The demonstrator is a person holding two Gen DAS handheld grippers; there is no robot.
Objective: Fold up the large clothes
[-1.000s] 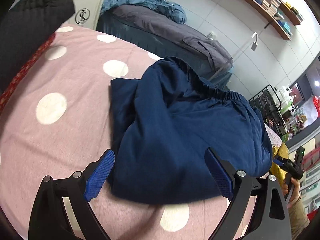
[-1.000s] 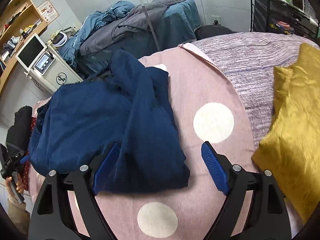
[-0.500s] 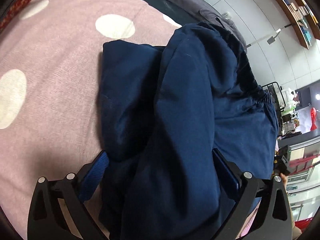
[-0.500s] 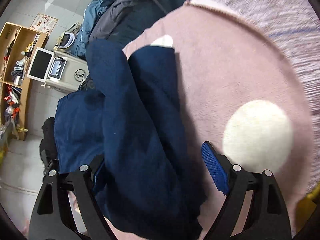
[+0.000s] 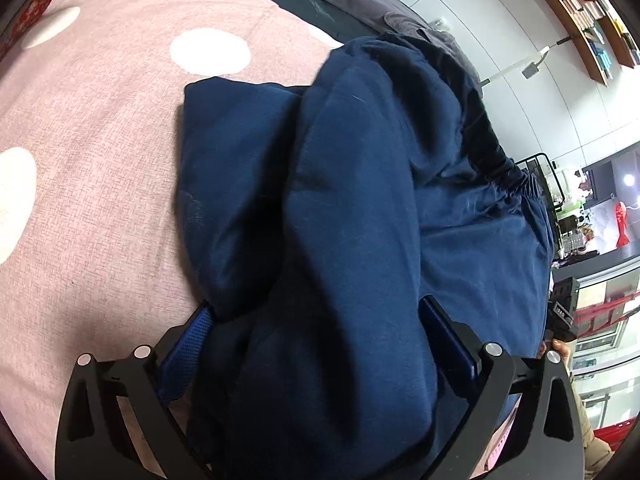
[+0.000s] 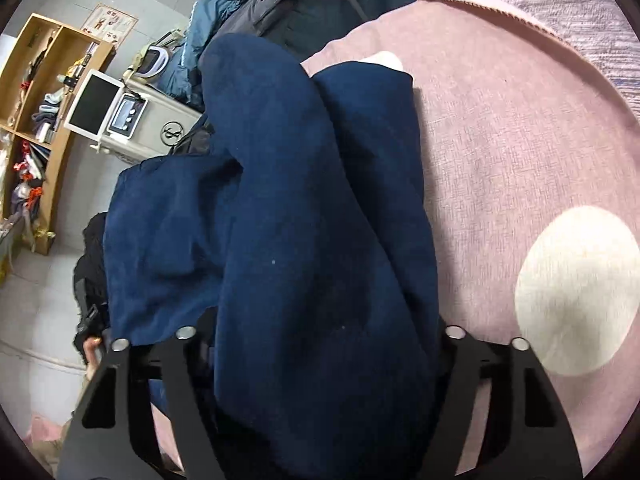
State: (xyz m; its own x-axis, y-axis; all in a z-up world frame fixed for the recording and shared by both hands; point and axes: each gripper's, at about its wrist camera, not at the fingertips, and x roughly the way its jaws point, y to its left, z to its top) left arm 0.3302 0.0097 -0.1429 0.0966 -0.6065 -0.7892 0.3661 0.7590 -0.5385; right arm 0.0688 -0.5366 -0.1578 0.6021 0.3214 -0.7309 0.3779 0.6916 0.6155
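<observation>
Now both tongs are straddling the near edge of the bunched navy-blue elastic-waist trousers [image 5: 352,208] lying on the pink white-dotted bedcover [image 5: 92,128]. The left gripper [image 5: 320,344] is gaping wide around cloth; the right gripper [image 6: 324,344] has just been closing on its fold, though whether it is pinching I cannot tell. Next, probably, both need firm grips before lifting.

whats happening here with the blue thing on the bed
A person is folding a large navy blue cloth garment with an elastic waistband, bunched on a pink bedspread with white dots. Both handheld grippers are pushed into its near edge. The left gripper stands wide, cloth filling the gap between its fingers. The right gripper has just been closing on a thick fold; its pads are buried in cloth, so a firm grip cannot be confirmed.
</observation>
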